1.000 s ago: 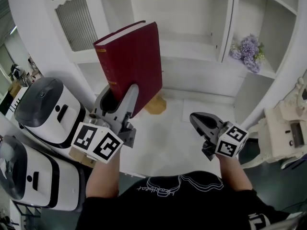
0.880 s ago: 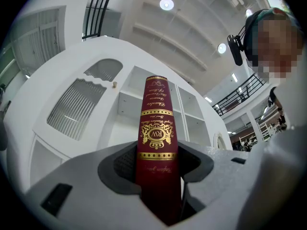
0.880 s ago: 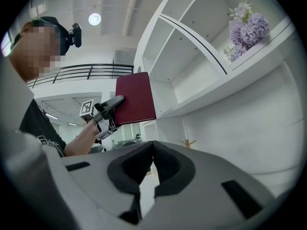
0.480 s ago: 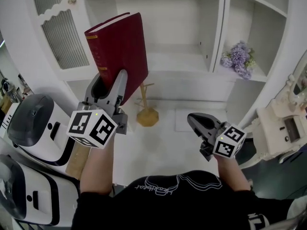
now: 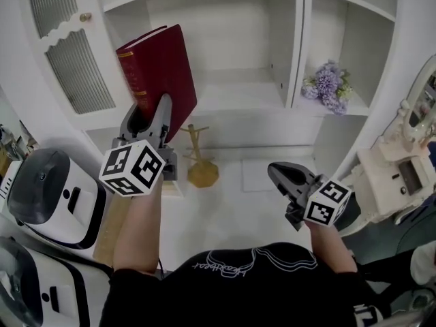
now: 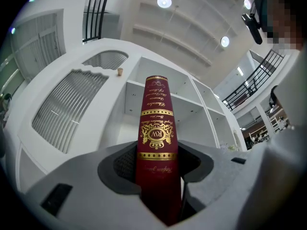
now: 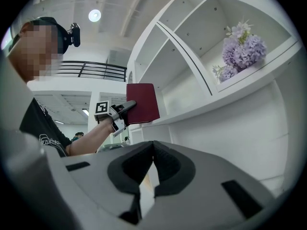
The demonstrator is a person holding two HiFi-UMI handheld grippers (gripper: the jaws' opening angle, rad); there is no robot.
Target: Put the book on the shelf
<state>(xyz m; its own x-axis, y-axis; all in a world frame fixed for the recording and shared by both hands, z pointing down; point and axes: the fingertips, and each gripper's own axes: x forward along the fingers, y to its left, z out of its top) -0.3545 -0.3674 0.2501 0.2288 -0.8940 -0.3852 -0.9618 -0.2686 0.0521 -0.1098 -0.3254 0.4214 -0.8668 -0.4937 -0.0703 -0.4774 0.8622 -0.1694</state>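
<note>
One book (image 5: 158, 70) in left hand-held gripper (image 5: 149, 116)

Your book (image 5: 160, 70) has a matt dark-red cover with shiny gilt stamping on its spine. At its one o'clock, the shelf (image 5: 231, 95) looks smooth and white-painted. Your left gripper (image 5: 148, 114) is matt grey plastic.

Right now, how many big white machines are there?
2. One white machine stands beside the left forearm; the other fills the bottom-left corner, cut off. More may be hidden.
</note>
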